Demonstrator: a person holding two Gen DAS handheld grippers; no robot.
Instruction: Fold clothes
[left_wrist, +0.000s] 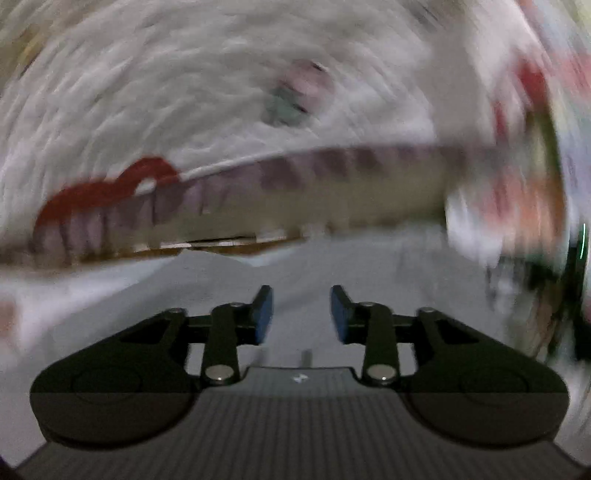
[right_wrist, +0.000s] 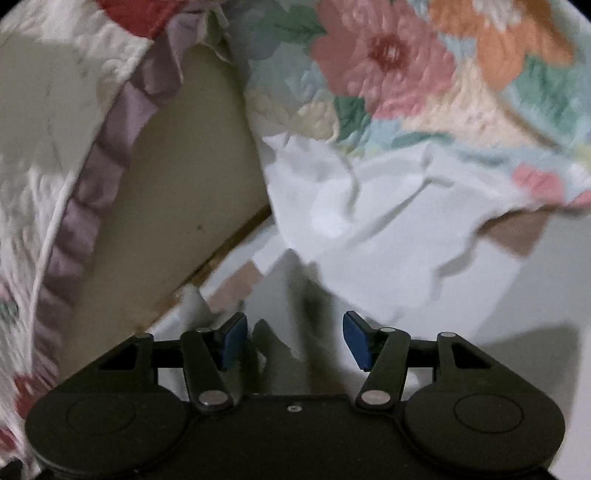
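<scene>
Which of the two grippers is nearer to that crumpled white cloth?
Right. The right gripper sits just short of the white cloth, jaws open. The left gripper, also open, faces a blurred quilt; no white cloth shows clearly there.

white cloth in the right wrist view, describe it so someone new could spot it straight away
Start at the floral quilt across the top right of the right wrist view. Just below its edge lies the white cloth, crumpled and spreading down toward the right gripper. It is plain white with no print, unlike the flowered quilt above and the purple-ruffled bedding to the left.
</scene>
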